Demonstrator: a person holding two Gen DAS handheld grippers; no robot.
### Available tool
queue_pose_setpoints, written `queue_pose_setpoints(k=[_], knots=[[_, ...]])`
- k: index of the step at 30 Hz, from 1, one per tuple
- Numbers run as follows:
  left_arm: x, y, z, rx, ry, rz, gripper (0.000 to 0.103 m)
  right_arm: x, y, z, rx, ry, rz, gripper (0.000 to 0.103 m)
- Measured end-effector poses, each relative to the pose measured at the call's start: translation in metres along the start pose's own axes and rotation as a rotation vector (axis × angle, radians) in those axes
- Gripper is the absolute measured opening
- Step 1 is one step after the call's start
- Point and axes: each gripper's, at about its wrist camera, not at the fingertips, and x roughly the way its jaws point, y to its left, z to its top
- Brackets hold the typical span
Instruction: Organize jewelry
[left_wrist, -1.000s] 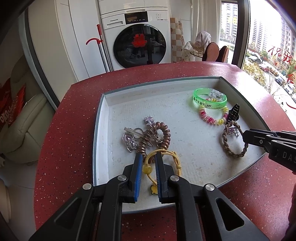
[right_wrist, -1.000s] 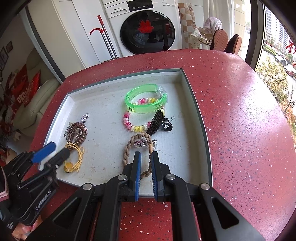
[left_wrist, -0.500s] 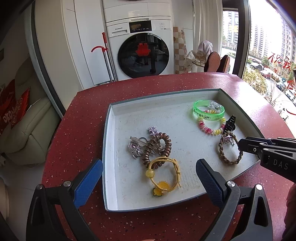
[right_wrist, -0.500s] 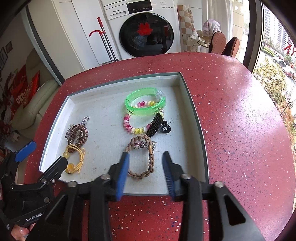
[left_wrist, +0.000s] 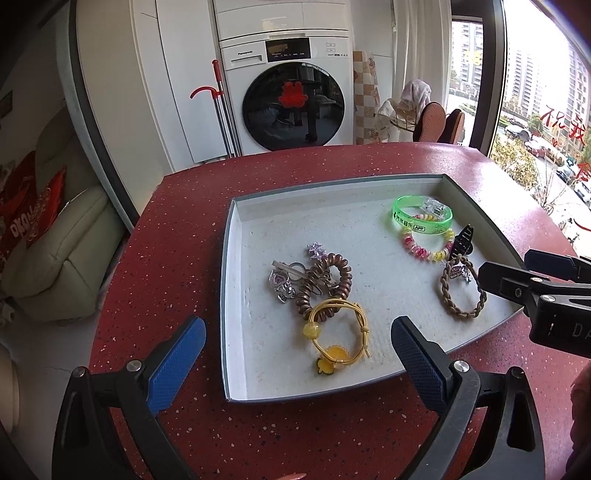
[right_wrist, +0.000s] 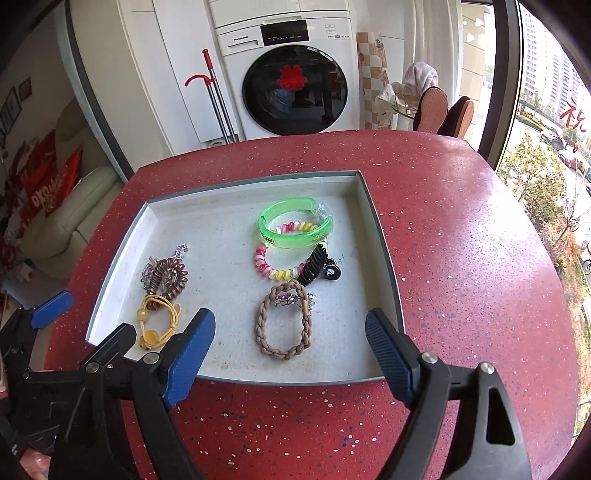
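Left wrist view: left gripper (left_wrist: 297, 349), jaws spread wide and empty, lower frame. Yellow cord bracelet (left_wrist: 338, 334) lies between them in the grey tray (left_wrist: 231, 295) on the red counter (left_wrist: 147, 277).

Right wrist view: right gripper (right_wrist: 290, 341), jaws opening, nothing pinched; braided brown bracelet (right_wrist: 284, 319) at centre, green bangle (right_wrist: 295, 223) above.

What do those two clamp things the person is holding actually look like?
Both are black plastic tools with triangular cut-outs and silver screws. The left gripper and right gripper each have two fingers faced with ridged blue pads. White lettering marks their sides.
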Motion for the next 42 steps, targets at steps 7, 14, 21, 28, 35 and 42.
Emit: queue_pose_setpoints(k=[7, 14, 21, 28, 35, 42], knots=[[-0.005, 0.003, -0.006, 0.007, -0.005, 0.019, 0.103, -0.008, -0.001, -0.007, -0.001, -0.045, 0.0, 0.103], [-0.009, 0.005, -0.008, -0.008, 0.001, 0.012, 0.103, -0.005, -0.002, -0.011, 0.005, 0.02, 0.015, 0.103], [-0.014, 0.01, -0.012, -0.045, 0.011, 0.024, 0.103, -0.006, 0.004, -0.018, -0.015, 0.049, 0.024, 0.103], [-0.019, 0.015, -0.022, -0.057, 0.019, 0.02, 0.103, -0.01, 0.013, -0.02, -0.033, 0.058, 0.026, 0.103], [-0.023, 0.019, -0.033, -0.069, 0.032, 0.013, 0.103, -0.016, 0.017, -0.025, -0.037, 0.064, 0.021, 0.103], [-0.03, 0.018, -0.044, -0.049, 0.021, 0.019, 0.103, -0.021, 0.017, -0.031, -0.031, 0.058, 0.006, 0.103]])
